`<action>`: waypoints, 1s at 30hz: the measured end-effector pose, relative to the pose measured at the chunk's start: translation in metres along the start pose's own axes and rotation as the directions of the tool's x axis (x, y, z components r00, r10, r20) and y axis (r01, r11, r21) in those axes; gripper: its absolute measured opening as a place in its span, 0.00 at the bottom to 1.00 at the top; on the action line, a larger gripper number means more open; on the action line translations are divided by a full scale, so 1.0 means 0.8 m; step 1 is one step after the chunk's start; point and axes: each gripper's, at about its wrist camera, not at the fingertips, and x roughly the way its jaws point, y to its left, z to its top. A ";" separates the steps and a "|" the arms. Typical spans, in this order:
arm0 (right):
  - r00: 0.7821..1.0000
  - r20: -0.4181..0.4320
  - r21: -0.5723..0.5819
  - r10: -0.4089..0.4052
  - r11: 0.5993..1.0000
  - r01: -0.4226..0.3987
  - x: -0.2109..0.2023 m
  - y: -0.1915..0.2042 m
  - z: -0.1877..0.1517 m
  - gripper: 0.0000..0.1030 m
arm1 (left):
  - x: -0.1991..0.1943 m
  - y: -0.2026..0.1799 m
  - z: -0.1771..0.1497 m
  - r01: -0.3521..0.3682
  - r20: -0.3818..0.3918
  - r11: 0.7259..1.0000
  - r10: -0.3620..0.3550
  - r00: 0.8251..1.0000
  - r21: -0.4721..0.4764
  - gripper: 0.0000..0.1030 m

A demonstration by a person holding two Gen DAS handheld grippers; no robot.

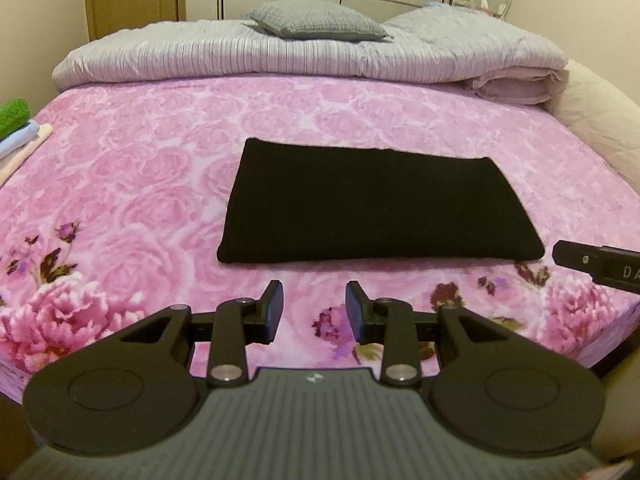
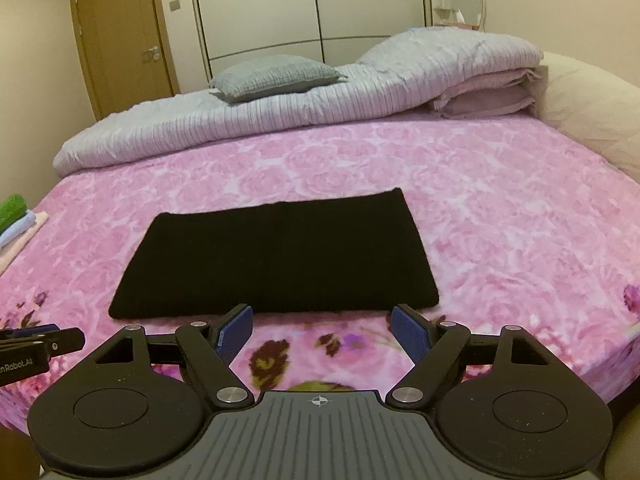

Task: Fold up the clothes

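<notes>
Bedroom, seen through my two wrist cameras: a black knitted garment folded into a flat rectangle [image 1: 380,208] lies on the pink rose-patterned bedspread [image 1: 140,184], near the bed's front edge and roughly at its middle.

My left gripper [image 1: 314,312] hangs just short of the garment's near edge, over the printed flowers at the blanket's border. Its jaws stand partly apart with nothing between them, only blanket showing in the gap. My right gripper [image 2: 320,334] hovers at the same near edge, its blue-padded fingers [image 2: 408,334] spread wider, also empty; the tips sit just in front of the cloth without touching it. Each tool's tip shows at the margin of the other's view, the right one just beside the garment's near right corner, the left one apart from its near left corner.

Behind the garment, a pale grey ribbed duvet [image 1: 280,56] is bunched across the far side of the bed, with a grey textured cushion [image 1: 320,24] resting on top and pinkish pillows [image 2: 488,92] stacked under its right end. At the bed's left edge sits a small pile of folded clothes [image 1: 16,128], green over white. A wooden door [image 2: 120,36] and cream wardrobe panels [image 2: 312,12] close off the room beyond.
</notes>
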 end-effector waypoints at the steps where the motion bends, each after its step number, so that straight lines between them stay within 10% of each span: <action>1: 1.000 -0.007 0.003 -0.001 1.000 0.001 0.005 -0.001 0.001 0.78 | 0.005 0.001 0.001 -0.003 -0.008 1.000 0.003 1.000 0.001 0.29; 20: 0.994 -0.108 0.173 0.011 0.985 0.008 0.098 -0.060 0.001 0.78 | 0.097 -0.002 0.019 -0.012 -0.119 1.000 0.013 0.993 0.013 0.29; 30: 0.948 0.003 0.744 0.317 0.633 -0.214 0.140 -0.154 -0.027 0.77 | 0.125 -0.008 0.037 0.082 -0.071 0.996 -0.079 0.994 0.032 0.29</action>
